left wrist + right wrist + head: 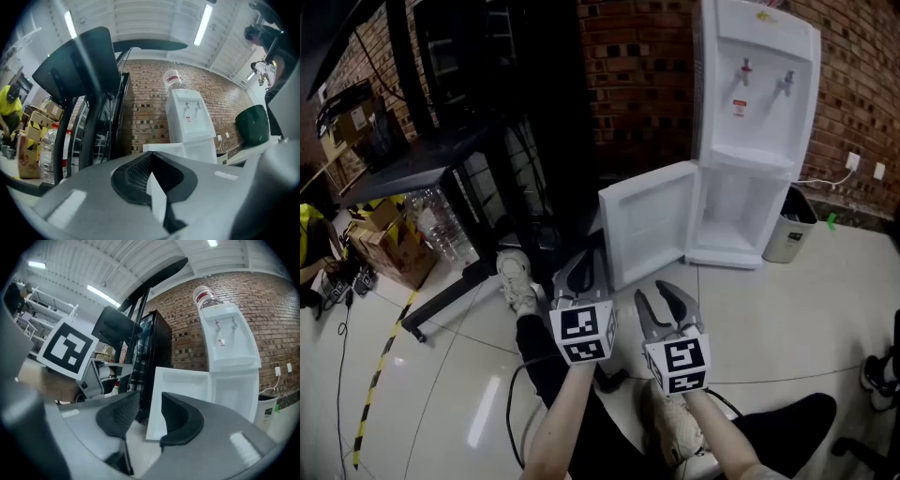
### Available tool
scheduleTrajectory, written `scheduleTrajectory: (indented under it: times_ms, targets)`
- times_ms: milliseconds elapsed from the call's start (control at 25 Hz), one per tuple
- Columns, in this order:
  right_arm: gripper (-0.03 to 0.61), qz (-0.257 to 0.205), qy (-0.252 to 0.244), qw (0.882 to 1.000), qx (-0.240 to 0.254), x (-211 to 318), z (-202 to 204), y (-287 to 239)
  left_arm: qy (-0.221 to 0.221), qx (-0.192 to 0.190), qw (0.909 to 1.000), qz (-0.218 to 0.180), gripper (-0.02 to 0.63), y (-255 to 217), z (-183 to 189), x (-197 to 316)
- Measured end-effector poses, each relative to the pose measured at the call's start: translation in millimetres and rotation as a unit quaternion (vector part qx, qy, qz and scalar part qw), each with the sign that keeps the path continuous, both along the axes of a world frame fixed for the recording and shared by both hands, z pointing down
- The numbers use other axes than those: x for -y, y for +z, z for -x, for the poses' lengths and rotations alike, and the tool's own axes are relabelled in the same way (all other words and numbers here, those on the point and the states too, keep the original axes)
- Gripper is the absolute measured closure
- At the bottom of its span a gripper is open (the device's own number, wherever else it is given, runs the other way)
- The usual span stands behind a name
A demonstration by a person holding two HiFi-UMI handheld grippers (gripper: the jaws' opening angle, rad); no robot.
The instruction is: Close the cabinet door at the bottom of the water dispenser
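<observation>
Hovering side by side over the pale floor (pixel 787 319), well short of the dispenser (pixel 752 112), the left gripper (pixel 579 274) has its jaws together on nothing, and the right gripper (pixel 662 302) has its jaws apart and empty. Far off, the dispenser stands against a brick wall (pixel 637 66) with its bottom door (pixel 649 230) swung open to the left and a bin (pixel 789 230) just to its right.

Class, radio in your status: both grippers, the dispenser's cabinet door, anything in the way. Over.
Left gripper shut, empty; right gripper open, empty. Cabinet door swung wide open, untouched. Nothing seen blocking its swing.
</observation>
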State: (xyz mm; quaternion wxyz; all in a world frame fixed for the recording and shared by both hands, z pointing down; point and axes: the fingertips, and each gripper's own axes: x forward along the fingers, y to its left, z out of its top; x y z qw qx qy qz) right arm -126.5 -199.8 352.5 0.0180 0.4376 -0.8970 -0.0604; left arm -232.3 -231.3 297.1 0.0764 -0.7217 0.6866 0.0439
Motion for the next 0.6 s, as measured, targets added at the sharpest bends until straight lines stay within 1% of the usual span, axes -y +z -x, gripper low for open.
scheduleTrajectory:
  times_ms: [160,280,440,600]
  targets:
    - [0.433,-0.014,0.009,0.999,-0.039,40.7,27.2,7.6,0.017,-0.016,0.9996,0.018,0.598,5.4,4.9,32.9]
    - [0.433,-0.007,0.013,0.999,-0.050,70.3,46.5,15.9,0.012,-0.036,0.9988,0.030,0.598,9.9,22.8,53.4]
    - [0.425,0.004,0.019,0.998,-0.053,102.7,68.1,27.3,-0.003,-0.023,0.9991,0.034,0.598,23.6,47.1,67.1]
    - [0.419,0.012,0.031,0.997,-0.067,130.9,83.7,41.1,-0.009,-0.019,0.9990,0.039,0.598,42.9,58.7,79.0]
